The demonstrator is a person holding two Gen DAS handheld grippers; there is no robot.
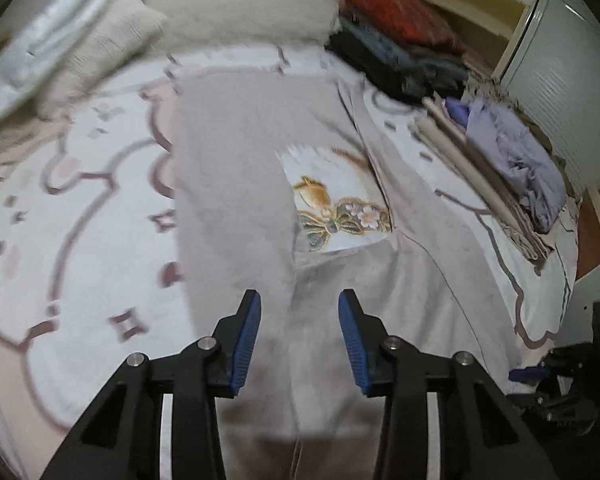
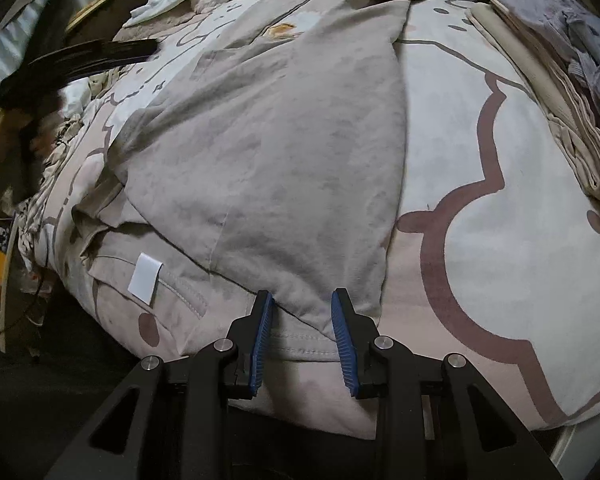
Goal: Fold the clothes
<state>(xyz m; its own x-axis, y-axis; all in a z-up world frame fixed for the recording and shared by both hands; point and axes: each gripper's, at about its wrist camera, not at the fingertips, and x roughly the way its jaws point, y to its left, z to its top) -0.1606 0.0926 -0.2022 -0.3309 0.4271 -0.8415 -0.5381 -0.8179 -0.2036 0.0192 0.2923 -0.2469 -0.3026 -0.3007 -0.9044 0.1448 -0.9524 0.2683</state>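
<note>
grey shirt (image 1: 236,184) – print half-covered, far stacks (image 1: 404,40) blurred

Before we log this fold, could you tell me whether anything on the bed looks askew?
Yes: the grey shirt is folded unevenly, leaving its printed panel half exposed, and the lavender garment lies crumpled atop the folded stack.

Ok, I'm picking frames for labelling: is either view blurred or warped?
Left wrist view: motion-smeared, worst on the pillows and the clothes pile; the gripper stays sharp. Right wrist view: crisp on the grey shirt, dim corners. Both bulge from the fisheye.
</note>
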